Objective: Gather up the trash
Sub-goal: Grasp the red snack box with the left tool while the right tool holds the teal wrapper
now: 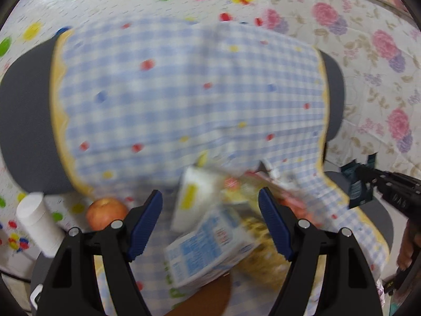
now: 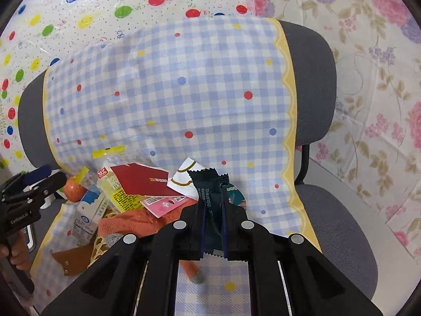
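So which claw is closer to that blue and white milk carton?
Left. The left claw hangs open right over the milk carton, not touching it. The right claw, shut on a dark wrapper, is off to the carton's right.

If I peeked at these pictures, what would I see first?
Probably the dark wrapper pinched upright in the right gripper, right at the front of its camera. Behind it a blue checked cloth dotted with colours drapes over a grey chair. On the seat to the left sits a jumble of trash: a red card, a blue-and-white carton and an orange fruit.
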`<state>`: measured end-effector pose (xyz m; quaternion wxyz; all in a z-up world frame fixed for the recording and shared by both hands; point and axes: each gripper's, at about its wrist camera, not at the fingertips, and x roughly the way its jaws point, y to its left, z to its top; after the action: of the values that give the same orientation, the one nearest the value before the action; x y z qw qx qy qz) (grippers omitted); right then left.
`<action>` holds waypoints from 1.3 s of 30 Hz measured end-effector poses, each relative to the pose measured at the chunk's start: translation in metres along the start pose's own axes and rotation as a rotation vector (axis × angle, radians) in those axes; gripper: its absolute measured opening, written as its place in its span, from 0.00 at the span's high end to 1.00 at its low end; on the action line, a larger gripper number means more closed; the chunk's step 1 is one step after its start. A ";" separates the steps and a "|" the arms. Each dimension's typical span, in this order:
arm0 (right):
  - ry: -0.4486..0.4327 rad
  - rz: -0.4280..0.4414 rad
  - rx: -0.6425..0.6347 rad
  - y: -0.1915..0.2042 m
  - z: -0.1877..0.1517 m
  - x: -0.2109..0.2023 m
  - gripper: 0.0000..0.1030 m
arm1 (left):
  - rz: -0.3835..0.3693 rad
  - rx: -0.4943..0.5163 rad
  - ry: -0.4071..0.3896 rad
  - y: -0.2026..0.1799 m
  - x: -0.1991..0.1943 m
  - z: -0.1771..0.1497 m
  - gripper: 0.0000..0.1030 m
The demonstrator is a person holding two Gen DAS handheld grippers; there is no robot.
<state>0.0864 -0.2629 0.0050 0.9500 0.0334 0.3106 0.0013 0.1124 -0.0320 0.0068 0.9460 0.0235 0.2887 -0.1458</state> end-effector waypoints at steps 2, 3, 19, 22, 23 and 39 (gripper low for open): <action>-0.002 -0.001 0.008 -0.004 -0.001 -0.001 0.90 | -0.035 0.024 0.006 -0.016 0.004 0.004 0.33; -0.002 0.000 0.011 -0.006 -0.002 -0.001 0.89 | -0.052 0.033 0.014 -0.024 0.006 0.006 0.38; 0.023 -0.018 0.062 -0.044 -0.019 0.007 0.89 | -0.047 -0.040 0.253 -0.062 0.091 0.015 0.63; 0.026 -0.018 0.061 -0.046 -0.021 0.007 0.89 | -0.040 -0.053 0.251 -0.060 0.090 0.016 0.81; 0.026 -0.016 0.060 -0.046 -0.022 0.006 0.89 | -0.040 -0.051 0.240 -0.060 0.088 0.017 0.84; -0.052 -0.005 0.043 -0.030 -0.023 -0.041 0.89 | -0.202 -0.008 -0.111 -0.046 -0.026 0.038 1.00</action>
<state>0.0395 -0.2927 0.0087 0.9567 0.0530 0.2860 -0.0085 0.0984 -0.0744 0.0545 0.9411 -0.0176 0.2374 -0.2401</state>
